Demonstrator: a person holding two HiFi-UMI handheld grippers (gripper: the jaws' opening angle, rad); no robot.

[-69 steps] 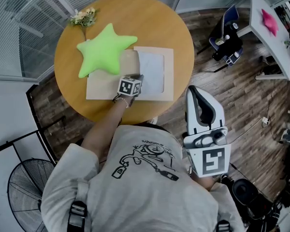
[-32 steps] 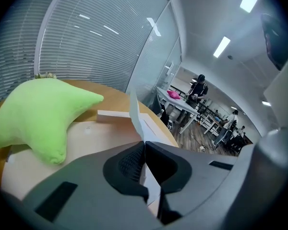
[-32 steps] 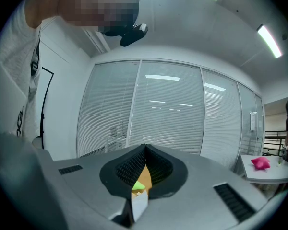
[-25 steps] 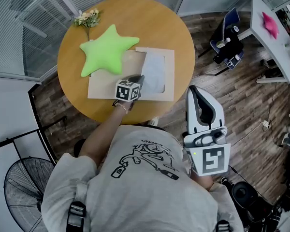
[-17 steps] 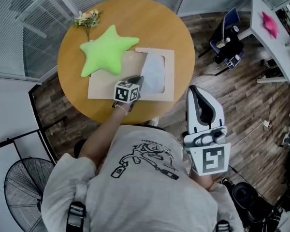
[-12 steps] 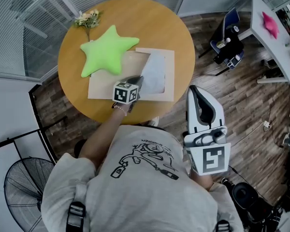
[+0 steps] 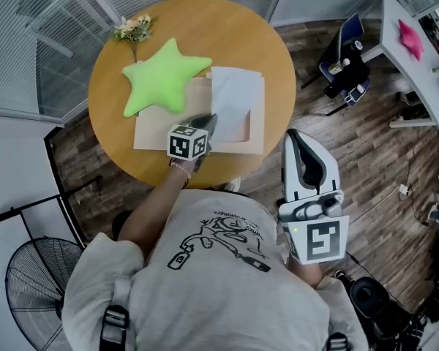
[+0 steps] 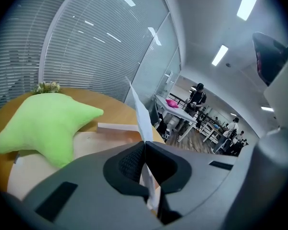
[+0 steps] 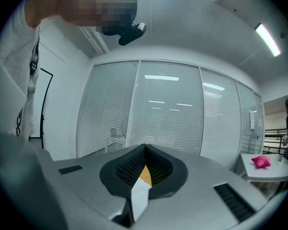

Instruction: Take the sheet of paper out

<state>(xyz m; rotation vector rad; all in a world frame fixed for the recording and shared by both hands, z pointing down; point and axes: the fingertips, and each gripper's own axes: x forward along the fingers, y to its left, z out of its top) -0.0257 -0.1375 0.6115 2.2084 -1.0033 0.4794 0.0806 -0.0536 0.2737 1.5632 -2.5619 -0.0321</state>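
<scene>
- The sheet of paper (image 7: pixel 235 97) is pinched by its near edge in the closed jaws of the left gripper (image 7: pixel 208 121) and stands lifted above the tan cardboard folder (image 7: pixel 158 129) on the round table (image 7: pixel 272 57). Whether its far edge is free of the folder cannot be told.
- A tear or a hard crease could be caused at the pinch if the far edge is caught and the pull is made steeply or quickly.
- The sheet could be lost from the grip, since only a narrow strip of thin paper is held. A jerk or a twist would be enough.
- The folder could be dragged along with the sheet. It is weighted only on its left part by the green star cushion (image 7: pixel 161 79), which could itself be shifted toward the dried flowers (image 7: pixel 132 27).
- No counter-hold is given by the right gripper (image 7: pixel 294 139) — its jaws are together on nothing of the task, well off the table — so any sliding of the folder would go unchecked.
</scene>
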